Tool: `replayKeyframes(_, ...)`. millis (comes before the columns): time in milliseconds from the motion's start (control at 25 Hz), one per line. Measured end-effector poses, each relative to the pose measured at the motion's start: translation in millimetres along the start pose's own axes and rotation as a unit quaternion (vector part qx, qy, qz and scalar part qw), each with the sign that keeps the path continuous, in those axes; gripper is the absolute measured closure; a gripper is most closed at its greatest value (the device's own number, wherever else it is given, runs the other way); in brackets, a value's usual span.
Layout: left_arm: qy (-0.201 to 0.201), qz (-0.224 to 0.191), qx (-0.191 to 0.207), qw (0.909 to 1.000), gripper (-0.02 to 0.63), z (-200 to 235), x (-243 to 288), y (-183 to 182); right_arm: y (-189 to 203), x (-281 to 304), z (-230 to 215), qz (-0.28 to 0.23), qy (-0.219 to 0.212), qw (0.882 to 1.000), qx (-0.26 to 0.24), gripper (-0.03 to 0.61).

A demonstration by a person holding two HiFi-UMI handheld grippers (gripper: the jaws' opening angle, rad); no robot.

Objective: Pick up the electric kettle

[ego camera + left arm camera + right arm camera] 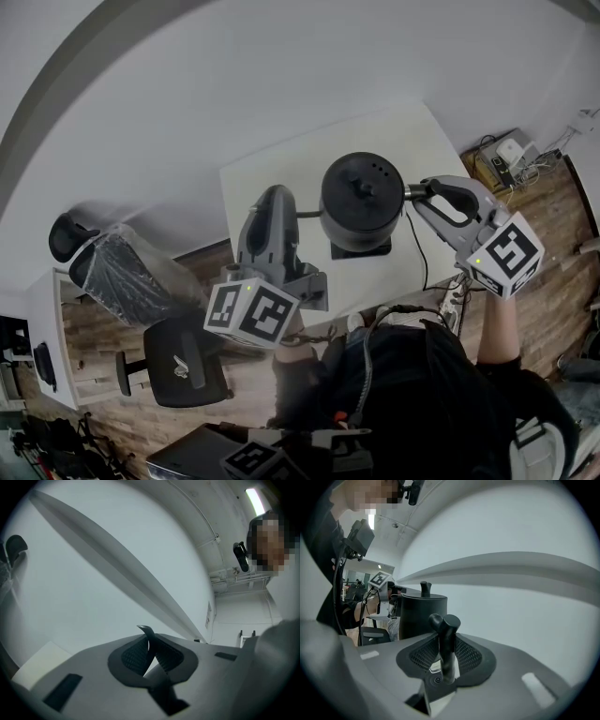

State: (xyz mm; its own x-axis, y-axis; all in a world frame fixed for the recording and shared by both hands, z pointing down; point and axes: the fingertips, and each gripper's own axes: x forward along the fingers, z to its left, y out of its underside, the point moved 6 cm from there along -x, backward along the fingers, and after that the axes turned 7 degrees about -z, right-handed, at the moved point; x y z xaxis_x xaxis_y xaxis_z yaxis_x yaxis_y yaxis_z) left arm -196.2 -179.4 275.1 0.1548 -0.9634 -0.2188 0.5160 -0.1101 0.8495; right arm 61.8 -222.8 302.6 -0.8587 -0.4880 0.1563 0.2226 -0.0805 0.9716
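Observation:
The black electric kettle [361,199] with a knobbed lid hangs just above its dark base [361,249] on the white table [281,164]. My right gripper [422,192] comes in from the right and is shut on the kettle's handle. In the right gripper view the handle [445,637] stands upright between the pads, with the kettle body [423,616] behind it. My left gripper [278,199] is left of the kettle and points at the wall. Its jaws are nearly together on a thin dark strip [147,637] that I cannot identify.
A power cord [419,251] runs from the base to the table's front edge. A black office chair [178,361] and a plastic-covered chair [117,272] stand at the left on the wooden floor. Boxes and cables [506,159] lie right of the table.

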Motion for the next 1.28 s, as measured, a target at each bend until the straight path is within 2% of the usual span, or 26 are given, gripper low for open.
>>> replayKeyframes(1280,0.019,-0.008,-0.012,0.9997,0.583,-0.1,3.3,-3.4,-2.0,-1.5,2.1,0.000,0.008,1.000,0.002,0.477)
